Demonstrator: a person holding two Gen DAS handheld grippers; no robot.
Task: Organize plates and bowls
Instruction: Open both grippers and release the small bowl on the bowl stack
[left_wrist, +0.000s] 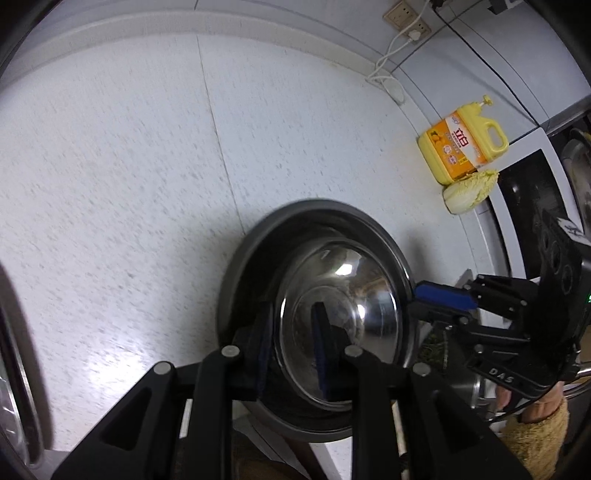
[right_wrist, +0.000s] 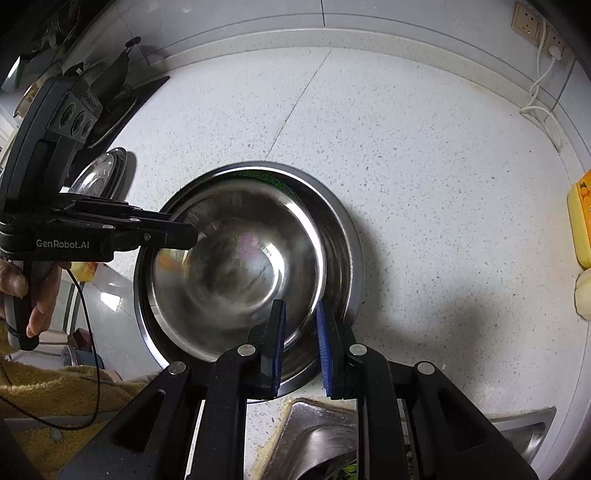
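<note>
Right wrist view: two steel bowls nested on the counter, a gripper on each side of the rims.

The inner bowl sits inside the larger outer bowl on the speckled white counter, just behind the sink. The right gripper is nearly closed, its blue pads straddling the near rims; it looks clamped on the bowl wall, probably to steady the stack. From the left, the left gripper reaches over the opposite rim; its own view shows its jaws narrowly apart astride the inner bowl's edge, though I cannot tell if they pinch it. Holding both sides likely serves to seat or part the bowls. Further off lie a lid, a yellow detergent jug and a cabbage.
</note>
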